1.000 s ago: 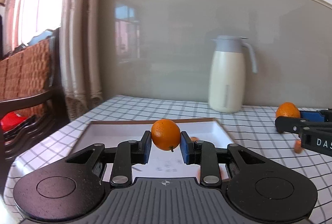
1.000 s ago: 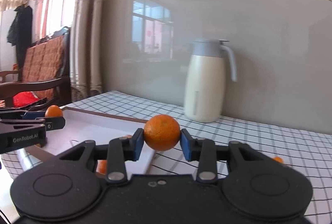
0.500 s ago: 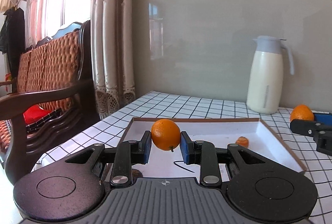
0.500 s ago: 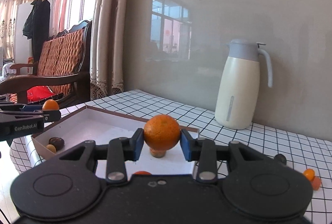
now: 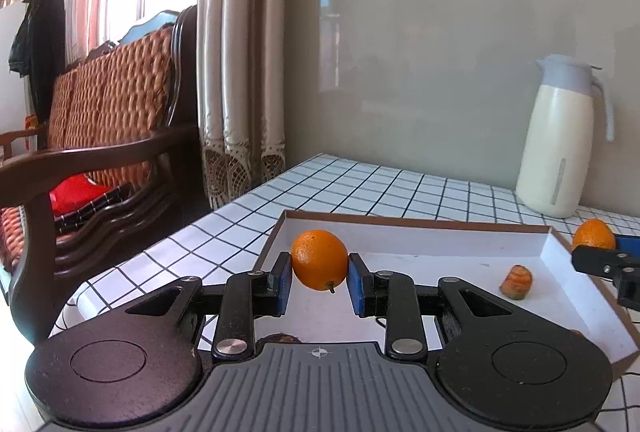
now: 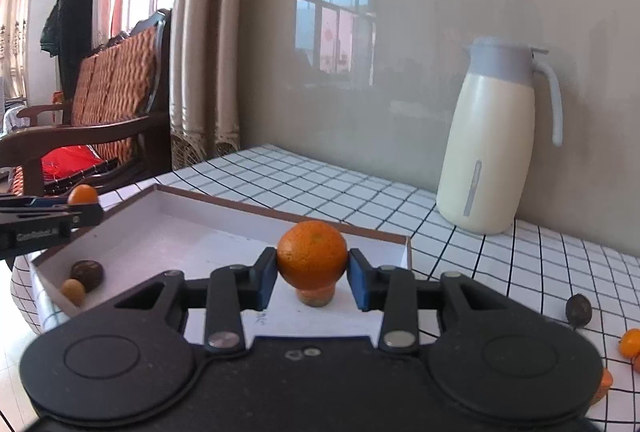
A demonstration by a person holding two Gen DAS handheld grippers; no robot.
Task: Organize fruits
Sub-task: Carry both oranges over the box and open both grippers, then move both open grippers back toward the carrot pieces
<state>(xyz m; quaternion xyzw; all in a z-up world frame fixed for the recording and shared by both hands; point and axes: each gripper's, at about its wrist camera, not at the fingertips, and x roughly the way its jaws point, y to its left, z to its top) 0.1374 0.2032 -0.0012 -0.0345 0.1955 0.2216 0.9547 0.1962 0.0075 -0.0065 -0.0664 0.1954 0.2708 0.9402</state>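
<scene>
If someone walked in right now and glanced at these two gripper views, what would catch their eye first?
Two bright oranges, each pinched in a gripper: the left gripper grips the stemmed orange above the near left part of the shallow white box, and the right gripper grips the other orange above the box's right end. Behind stands a cream jug on the checked tablecloth.

Bright window glare, fisheye-bent edges
</scene>
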